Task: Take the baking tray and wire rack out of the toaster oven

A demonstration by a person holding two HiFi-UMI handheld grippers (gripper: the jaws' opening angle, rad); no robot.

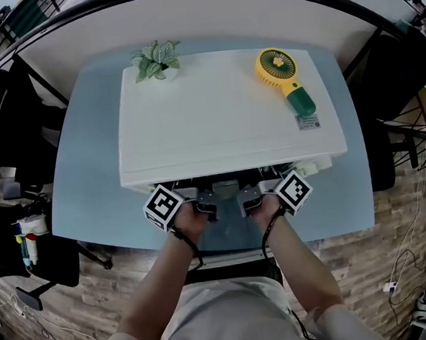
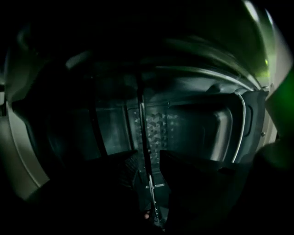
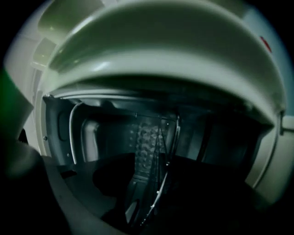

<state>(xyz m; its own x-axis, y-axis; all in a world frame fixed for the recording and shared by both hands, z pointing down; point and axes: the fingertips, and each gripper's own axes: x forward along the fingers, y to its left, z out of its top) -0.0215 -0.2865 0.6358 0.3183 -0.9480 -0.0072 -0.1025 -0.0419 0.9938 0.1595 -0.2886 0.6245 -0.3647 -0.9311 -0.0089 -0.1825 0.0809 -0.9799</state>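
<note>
The white toaster oven stands on a light blue table. Both hands reach into its front opening. My left gripper and right gripper sit side by side under the oven's front edge, their fingertips hidden there. In the left gripper view the wire rack appears edge-on as a thin line running between the dark jaws of the left gripper, with a gap on each side. In the right gripper view the wire rack likewise passes between the open jaws of the right gripper. The baking tray cannot be told apart in the dark cavity.
A small potted plant and a yellow-green hand fan rest on top of the oven. The lowered oven door lies under my wrists. Dark chairs and clutter stand around the table.
</note>
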